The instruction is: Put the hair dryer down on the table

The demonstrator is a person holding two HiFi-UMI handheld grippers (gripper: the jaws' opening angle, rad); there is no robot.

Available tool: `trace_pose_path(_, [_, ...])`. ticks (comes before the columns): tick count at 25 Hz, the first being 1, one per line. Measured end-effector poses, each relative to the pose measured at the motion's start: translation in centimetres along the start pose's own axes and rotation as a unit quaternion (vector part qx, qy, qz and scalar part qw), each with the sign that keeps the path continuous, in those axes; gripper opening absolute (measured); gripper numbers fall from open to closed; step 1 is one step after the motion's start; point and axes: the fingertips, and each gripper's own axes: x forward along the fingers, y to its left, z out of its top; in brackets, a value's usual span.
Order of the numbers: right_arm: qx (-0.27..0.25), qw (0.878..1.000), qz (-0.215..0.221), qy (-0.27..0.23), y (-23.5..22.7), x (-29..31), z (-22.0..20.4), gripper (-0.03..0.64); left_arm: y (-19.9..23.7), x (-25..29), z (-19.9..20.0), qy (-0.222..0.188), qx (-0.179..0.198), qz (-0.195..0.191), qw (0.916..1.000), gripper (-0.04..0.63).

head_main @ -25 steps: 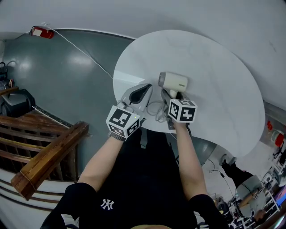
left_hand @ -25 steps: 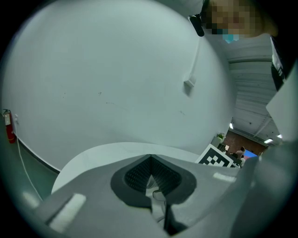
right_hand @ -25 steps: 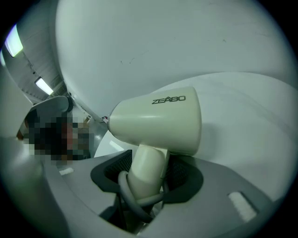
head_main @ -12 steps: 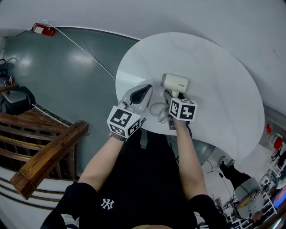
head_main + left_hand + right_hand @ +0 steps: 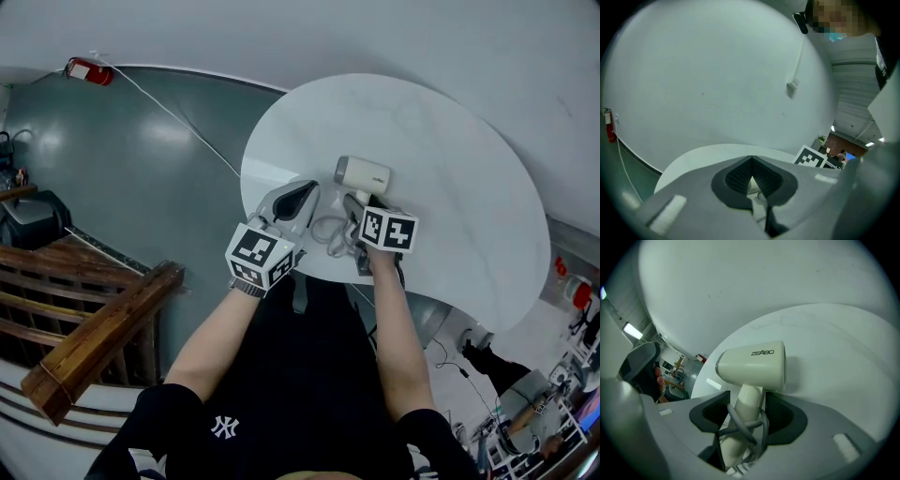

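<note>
A cream hair dryer hangs low over the round white table, nozzle pointing left, and casts a shadow on the top. My right gripper is shut on its handle. In the right gripper view the hair dryer rises between the dark pads of that right gripper, and its grey cord is looped round the handle. The cord also curls on the table between the grippers. My left gripper hovers shut and empty over the near edge; the left gripper faces the wall.
The table's near edge lies just in front of the person's body. Grey floor spreads to the left, with a wooden railing, a red extinguisher and a white cable running across it.
The right gripper has drifted slightly right with the hair dryer, which sits a touch lower over the table. The left gripper has stayed put.
</note>
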Motion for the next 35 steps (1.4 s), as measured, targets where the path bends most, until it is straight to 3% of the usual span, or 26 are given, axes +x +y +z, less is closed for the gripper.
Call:
trace_pose_path(7, [0.015,0.999,-0.006,-0.032,-0.3,-2.8,-0.8,0.252,-1.6,-1.0,-0.2,0.002,0.003,-0.013,0.9999,0.000])
trace_pose_path(18, [-0.010,0.987,0.003,-0.162,3.6,-10.2,0.9,0.066,-4.9,-4.6,0.4,0.007,0.008,-0.043,0.9990,0.000])
trace_pose_path(21, [-0.016,0.979,0.013,-0.202,5.2,-12.6,1.4,0.023,-5.9,-6.0,1.0,0.008,0.011,-0.051,0.9986,0.000])
trace_pose_path(26, [-0.022,0.960,0.046,-0.274,8.8,-17.2,2.1,0.023,-7.8,-8.8,2.6,0.001,0.016,-0.067,0.9976,0.000])
trace_pose_path(35, [-0.064,0.927,0.060,-0.364,15.0,-25.0,2.2,0.023,-10.6,-13.9,5.8,-0.027,0.038,-0.091,0.9947,0.000])
